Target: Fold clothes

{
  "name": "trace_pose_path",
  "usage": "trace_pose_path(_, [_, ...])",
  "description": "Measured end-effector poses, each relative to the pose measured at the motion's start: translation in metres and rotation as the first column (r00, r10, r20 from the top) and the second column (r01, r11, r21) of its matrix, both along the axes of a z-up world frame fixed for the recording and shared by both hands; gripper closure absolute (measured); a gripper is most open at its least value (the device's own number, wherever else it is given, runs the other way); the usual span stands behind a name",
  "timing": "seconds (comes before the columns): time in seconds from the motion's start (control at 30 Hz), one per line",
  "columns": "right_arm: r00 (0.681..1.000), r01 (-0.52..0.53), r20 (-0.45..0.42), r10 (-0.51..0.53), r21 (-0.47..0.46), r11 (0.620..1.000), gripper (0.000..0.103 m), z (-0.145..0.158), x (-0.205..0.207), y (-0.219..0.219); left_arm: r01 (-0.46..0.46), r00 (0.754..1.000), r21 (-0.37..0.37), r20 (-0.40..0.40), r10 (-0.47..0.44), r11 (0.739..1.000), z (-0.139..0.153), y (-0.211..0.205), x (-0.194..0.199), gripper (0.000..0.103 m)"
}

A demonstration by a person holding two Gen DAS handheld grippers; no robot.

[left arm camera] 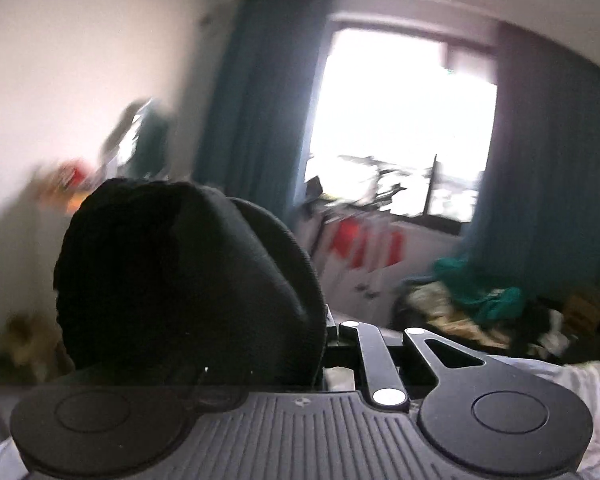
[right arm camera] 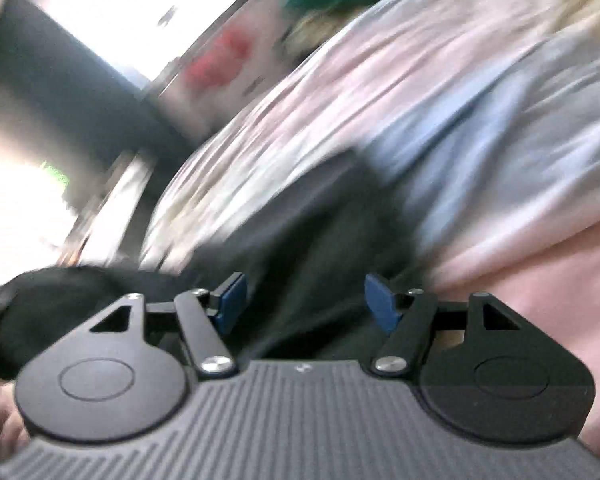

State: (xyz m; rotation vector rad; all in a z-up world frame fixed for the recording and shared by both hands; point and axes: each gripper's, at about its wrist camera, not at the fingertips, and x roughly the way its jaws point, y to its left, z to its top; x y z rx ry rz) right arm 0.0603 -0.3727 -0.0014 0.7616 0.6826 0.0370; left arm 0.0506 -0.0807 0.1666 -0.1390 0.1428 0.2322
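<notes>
Behind the black garment (left arm camera: 188, 280), blue curtains (left arm camera: 252, 100) flank a window (left arm camera: 400, 120)

Bedroom interior, seen through two blurred fisheye views.

We observe a bright, overexposed window (left arm camera: 396, 120) set in the far wall, flanked by dark teal curtains (left arm camera: 252, 112) on either side. To the left we note a pale, plain wall (left arm camera: 80, 60), with indistinct coloured objects smeared by motion at its lower part. Below the window stands a white cabinet (left arm camera: 364, 280) bearing red patches whose nature we cannot tell. A bed with a wrinkled pink-and-white sheet (right arm camera: 380, 92) fills the foreground of the right wrist view. Daylight from the window is the only light source we can identify; the ceiling above reads as pale grey.
</notes>
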Motion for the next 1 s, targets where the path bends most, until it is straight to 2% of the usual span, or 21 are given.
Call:
trace_pose_path(0.1, [0.988, 0.152, 0.011, -0.152, 0.006, 0.988, 0.034, 0.007, -0.013, -0.043, 0.093, 0.994, 0.104, 0.041, -0.098, 0.99, -0.004, -0.09, 0.006, 0.088])
trace_pose_path(0.2, [0.967, 0.25, 0.036, -0.252, 0.054, 0.967, 0.034, 0.008, -0.025, -0.072, 0.177, 0.982, 0.207, 0.032, -0.187, 0.962, -0.032, -0.171, 0.016, 0.088])
trace_pose_path(0.3, [0.951, 0.302, 0.049, -0.305, 0.065, 0.951, 0.034, 0.005, -0.028, -0.088, 0.259, 0.966, 0.33, -0.076, -0.248, 0.908, -0.093, -0.246, 0.024, 0.087])
trace_pose_path(0.37, [0.946, 0.315, 0.052, -0.32, 0.084, 0.945, 0.034, 0.001, -0.029, -0.097, 0.316, 0.948, 0.4, -0.176, -0.266, 0.86, -0.138, -0.28, 0.03, 0.087])
trace_pose_path(0.43, [0.949, 0.301, 0.059, -0.31, 0.126, 0.945, 0.034, -0.004, -0.027, -0.106, 0.372, 0.922, 0.438, -0.28, -0.269, 0.819, -0.177, -0.303, 0.036, 0.086])
trace_pose_path(0.5, [0.954, 0.278, 0.069, -0.292, 0.162, 0.947, 0.034, -0.008, -0.025, -0.112, 0.401, 0.907, 0.47, -0.323, -0.269, 0.786, -0.198, -0.316, 0.036, 0.084])
trace_pose_path(0.6, [0.964, 0.23, 0.076, -0.254, 0.233, 0.945, 0.034, -0.015, -0.019, -0.115, 0.426, 0.901, 0.554, -0.335, -0.276, 0.715, -0.203, -0.326, 0.035, 0.074])
trace_pose_path(0.63, [0.967, 0.214, 0.078, -0.242, 0.264, 0.941, 0.034, -0.016, -0.018, -0.115, 0.44, 0.895, 0.577, -0.344, -0.284, 0.688, -0.203, -0.326, 0.033, 0.065])
trace_pose_path(0.67, [0.97, 0.198, 0.081, -0.231, 0.292, 0.936, 0.034, -0.018, -0.016, -0.115, 0.454, 0.889, 0.598, -0.353, -0.291, 0.661, -0.202, -0.325, 0.03, 0.052])
trace_pose_path(0.73, [0.973, 0.176, 0.086, -0.214, 0.32, 0.931, 0.034, -0.018, -0.013, -0.113, 0.479, 0.877, 0.632, -0.364, -0.312, 0.609, -0.198, -0.313, 0.021, 0.036])
trace_pose_path(0.77, [0.974, 0.169, 0.087, -0.208, 0.326, 0.93, 0.031, -0.017, -0.011, -0.111, 0.491, 0.871, 0.649, -0.37, -0.322, 0.581, -0.196, -0.308, 0.016, 0.031])
trace_pose_path(0.83, [0.975, 0.173, 0.075, -0.208, 0.322, 0.931, 0.024, -0.017, -0.009, -0.105, 0.501, 0.865, 0.684, -0.382, -0.325, 0.53, -0.192, -0.288, 0.009, 0.027])
trace_pose_path(0.9, [0.976, 0.176, 0.062, -0.208, 0.333, 0.926, 0.024, -0.019, -0.009, -0.102, 0.503, 0.864, 0.717, -0.393, -0.315, 0.483, -0.189, -0.261, 0.003, 0.027])
trace_pose_path(0.93, [0.976, 0.18, 0.053, -0.21, 0.336, 0.924, 0.024, -0.02, -0.01, -0.101, 0.5, 0.865, 0.726, -0.395, -0.309, 0.471, -0.19, -0.243, -0.005, 0.027])
trace_pose_path(1.0, [0.974, 0.201, 0.031, -0.223, 0.329, 0.923, 0.023, -0.022, -0.011, -0.098, 0.481, 0.877, 0.736, -0.387, -0.285, 0.477, -0.189, -0.216, -0.011, 0.027])
